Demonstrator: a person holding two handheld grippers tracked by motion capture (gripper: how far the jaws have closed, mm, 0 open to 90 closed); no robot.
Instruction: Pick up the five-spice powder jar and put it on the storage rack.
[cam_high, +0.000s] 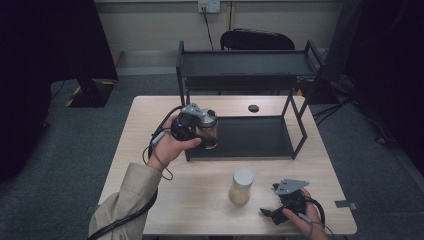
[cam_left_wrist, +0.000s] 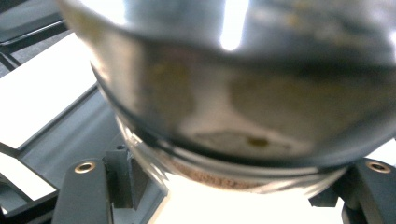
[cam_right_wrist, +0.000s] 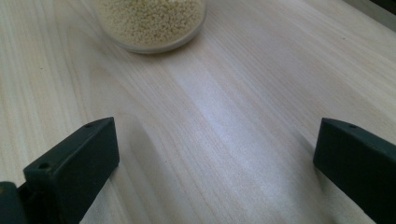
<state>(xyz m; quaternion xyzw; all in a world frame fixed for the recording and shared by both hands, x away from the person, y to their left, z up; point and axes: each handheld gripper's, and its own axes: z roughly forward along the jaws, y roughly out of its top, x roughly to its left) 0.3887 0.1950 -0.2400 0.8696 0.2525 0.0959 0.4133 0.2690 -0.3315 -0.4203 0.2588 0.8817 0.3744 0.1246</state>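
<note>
My left gripper is shut on a glass jar with dark brown contents, held in the air at the front left corner of the black shelf rack. Close up in the left gripper view, the jar sits between the two jaws. A second jar with a white lid and pale yellow grains stands on the table. My right gripper rests low near the table's front edge, right of that jar, jaws wide apart. The right gripper view has the grain jar's base ahead of the open jaws.
The two-tier black rack stands at the back of the wooden table; its lower tray is bare. A round cable hole lies behind it. A dark chair stands beyond the table.
</note>
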